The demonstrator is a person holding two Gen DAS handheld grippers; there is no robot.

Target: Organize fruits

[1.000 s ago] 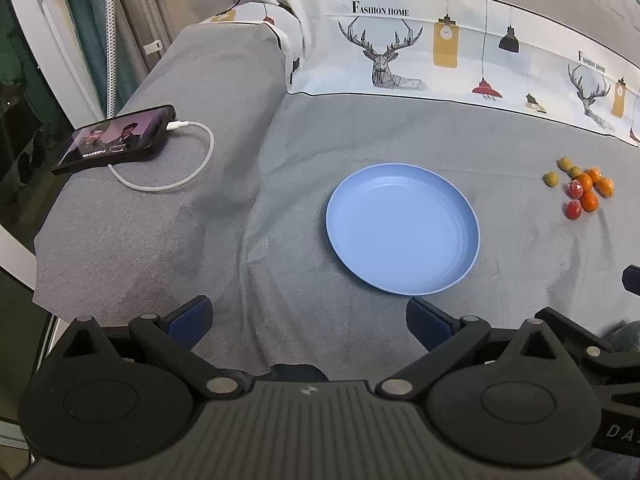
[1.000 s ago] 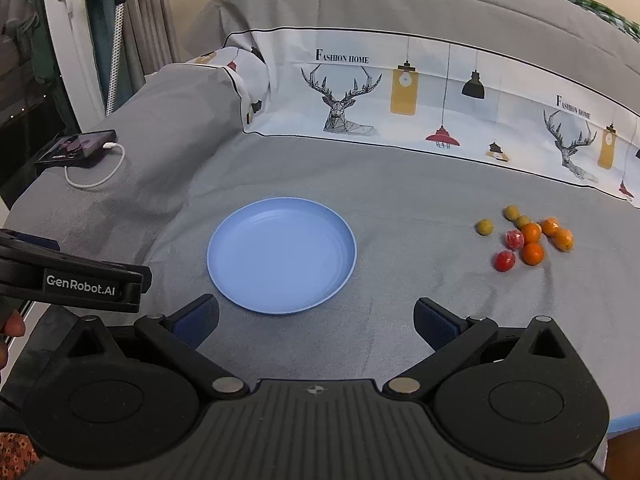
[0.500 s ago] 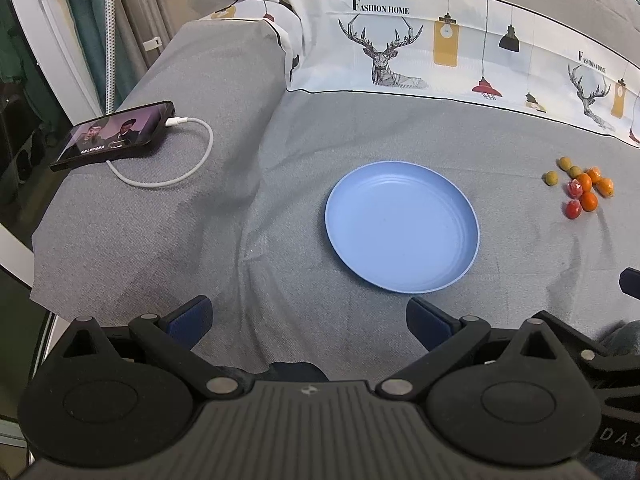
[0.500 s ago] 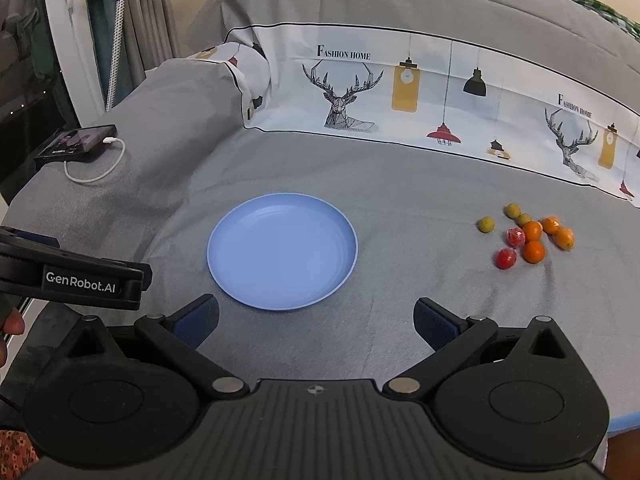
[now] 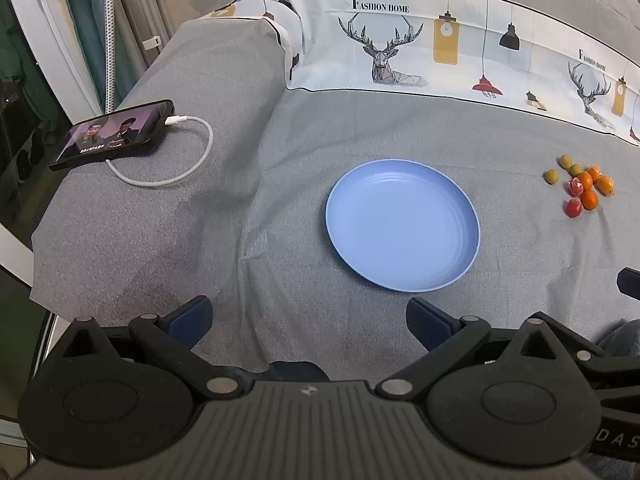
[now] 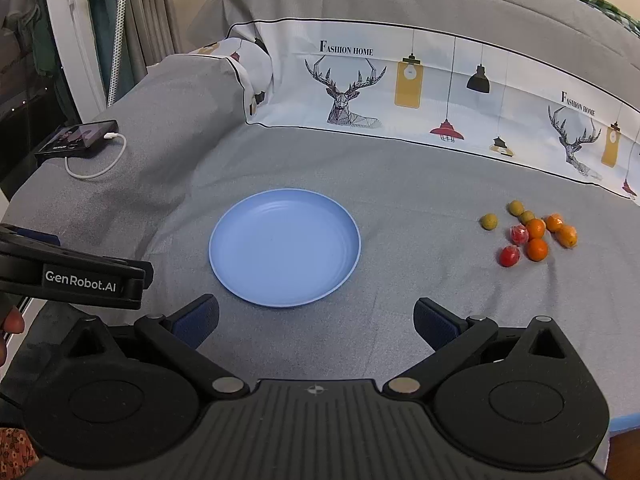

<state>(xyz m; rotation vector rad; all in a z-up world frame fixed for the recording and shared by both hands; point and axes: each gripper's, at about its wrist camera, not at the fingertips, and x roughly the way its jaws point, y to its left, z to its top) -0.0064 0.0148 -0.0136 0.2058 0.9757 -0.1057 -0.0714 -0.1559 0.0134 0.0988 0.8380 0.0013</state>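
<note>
Start: nothing picked, plate [image 6: 285, 246] bare.
Both grippers, left [image 5: 308, 322] and right [image 6: 316, 322], gape wide, empty; fruits [image 6: 530, 234] ahead-right of right gripper, which likely reaches first.

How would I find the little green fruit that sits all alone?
Start at the big blue plate on the grey cloth and look right to the fruit cluster. The lone green fruit lies nearest the plate, touching no neighbour, unlike the other two greens.

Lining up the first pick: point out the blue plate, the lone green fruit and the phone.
blue plate [image 6: 352, 248]: right wrist view, right rim.
lone green fruit [image 6: 489, 221]: right wrist view, its centre.
phone [image 5: 110, 135]: left wrist view, lit screen.
</note>
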